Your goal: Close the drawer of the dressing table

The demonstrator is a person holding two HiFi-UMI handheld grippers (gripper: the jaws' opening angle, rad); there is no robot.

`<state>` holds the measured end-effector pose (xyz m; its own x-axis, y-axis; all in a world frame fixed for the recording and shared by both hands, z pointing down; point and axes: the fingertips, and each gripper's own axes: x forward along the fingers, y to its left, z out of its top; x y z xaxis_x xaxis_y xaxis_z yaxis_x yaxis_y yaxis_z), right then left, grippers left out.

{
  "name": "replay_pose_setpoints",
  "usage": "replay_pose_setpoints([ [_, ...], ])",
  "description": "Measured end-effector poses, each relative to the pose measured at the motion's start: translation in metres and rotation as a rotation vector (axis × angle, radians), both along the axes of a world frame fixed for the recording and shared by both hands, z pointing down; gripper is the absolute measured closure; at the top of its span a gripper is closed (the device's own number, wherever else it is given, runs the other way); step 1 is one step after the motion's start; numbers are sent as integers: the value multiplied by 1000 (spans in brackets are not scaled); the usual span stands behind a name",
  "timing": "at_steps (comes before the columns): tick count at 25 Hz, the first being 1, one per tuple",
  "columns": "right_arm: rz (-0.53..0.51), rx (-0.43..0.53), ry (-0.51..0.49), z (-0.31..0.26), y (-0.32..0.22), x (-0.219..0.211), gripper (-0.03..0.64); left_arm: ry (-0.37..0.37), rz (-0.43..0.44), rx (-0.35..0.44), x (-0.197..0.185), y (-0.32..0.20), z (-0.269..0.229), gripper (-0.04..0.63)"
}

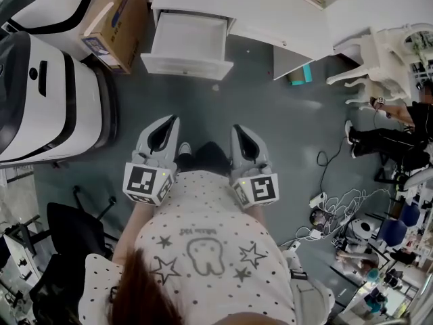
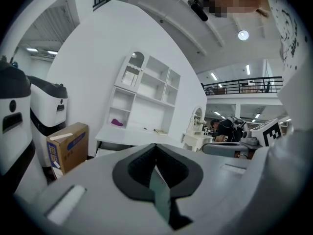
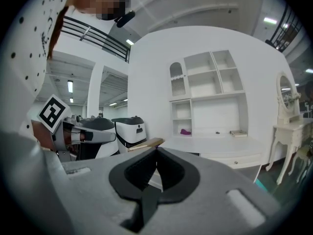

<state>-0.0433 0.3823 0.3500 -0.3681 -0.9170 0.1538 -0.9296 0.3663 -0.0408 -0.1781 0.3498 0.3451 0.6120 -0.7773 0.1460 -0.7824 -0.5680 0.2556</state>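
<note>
The white dressing table (image 1: 270,9) stands at the top of the head view. Its left drawer (image 1: 188,40) is pulled out and looks empty. My left gripper (image 1: 174,119) and right gripper (image 1: 237,128) are side by side over the grey floor, short of the drawer's front and pointing toward it. Both are shut with nothing between the jaws. In the left gripper view the left gripper (image 2: 155,145) faces the dressing table (image 2: 128,135) and its shelf unit. The right gripper (image 3: 156,150) faces the same dressing table (image 3: 220,143) in its own view.
A cardboard box (image 1: 115,19) and a large white machine (image 1: 47,100) stand left of the drawer. A black chair (image 1: 67,232) is at lower left. At right are a white chair (image 1: 379,59), a seated person (image 1: 399,131) and floor cables (image 1: 331,202).
</note>
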Motion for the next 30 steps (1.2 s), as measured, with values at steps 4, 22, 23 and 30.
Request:
replay_pose_setpoints([
  [4, -15, -2, -2, 0, -13, -2, 618, 25, -19, 1, -3, -8, -2, 600],
  [22, -101, 13, -27, -10, -104, 41, 618, 44, -126, 27, 17, -84, -21, 601],
  [23, -104, 17, -31, -10, -108, 45, 618, 44, -132, 28, 18, -88, -20, 601],
  [30, -105, 8, -40, -1, -126, 72, 619, 62, -176, 34, 29, -114, -16, 601],
])
